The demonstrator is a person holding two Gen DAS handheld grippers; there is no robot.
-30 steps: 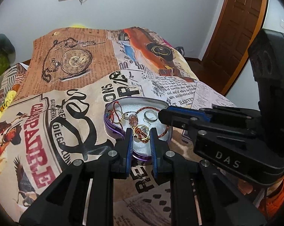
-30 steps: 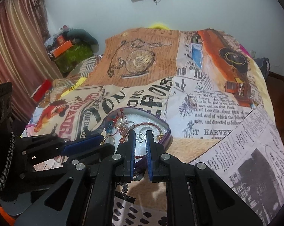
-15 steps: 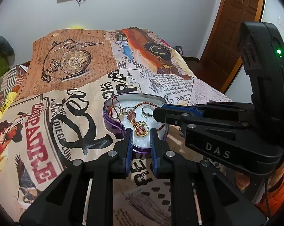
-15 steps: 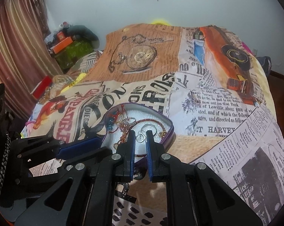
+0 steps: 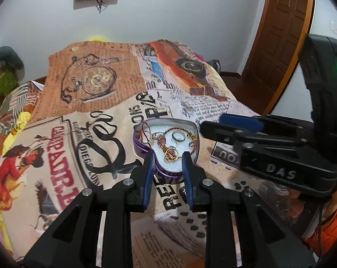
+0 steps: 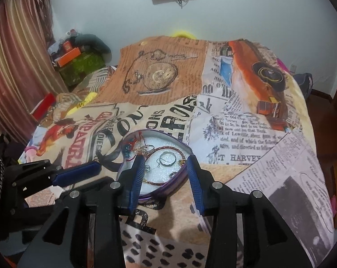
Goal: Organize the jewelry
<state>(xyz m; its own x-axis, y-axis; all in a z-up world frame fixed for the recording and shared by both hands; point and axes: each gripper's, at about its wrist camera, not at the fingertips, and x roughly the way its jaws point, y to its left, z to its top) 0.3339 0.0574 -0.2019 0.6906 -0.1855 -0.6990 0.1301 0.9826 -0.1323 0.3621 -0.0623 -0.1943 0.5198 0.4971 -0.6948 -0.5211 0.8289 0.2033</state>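
A purple heart-shaped tin (image 5: 144, 148) with white foam lining lies on the printed bedspread and holds rings, a gold hoop earring (image 5: 171, 153) and a red beaded bracelet (image 5: 190, 134). My left gripper (image 5: 166, 156) is open and empty just before the tin's near tip. My right gripper (image 6: 165, 159) is open wider and empty above the tin (image 6: 161, 189); a silver ring (image 6: 167, 158) lies between its fingers. The right gripper (image 5: 231, 122) also shows from the side in the left wrist view, and the left gripper's blue finger (image 6: 78, 173) shows in the right wrist view.
The bedspread (image 6: 246, 120) with newspaper, pocket-watch and car prints covers the bed. Boxes and clutter (image 6: 77, 62) sit at the far left by a curtain. A wooden door (image 5: 280, 33) stands at the right.
Both grippers have opened from a narrow gap, the right one wider. The left gripper has pulled back slightly from the tin.
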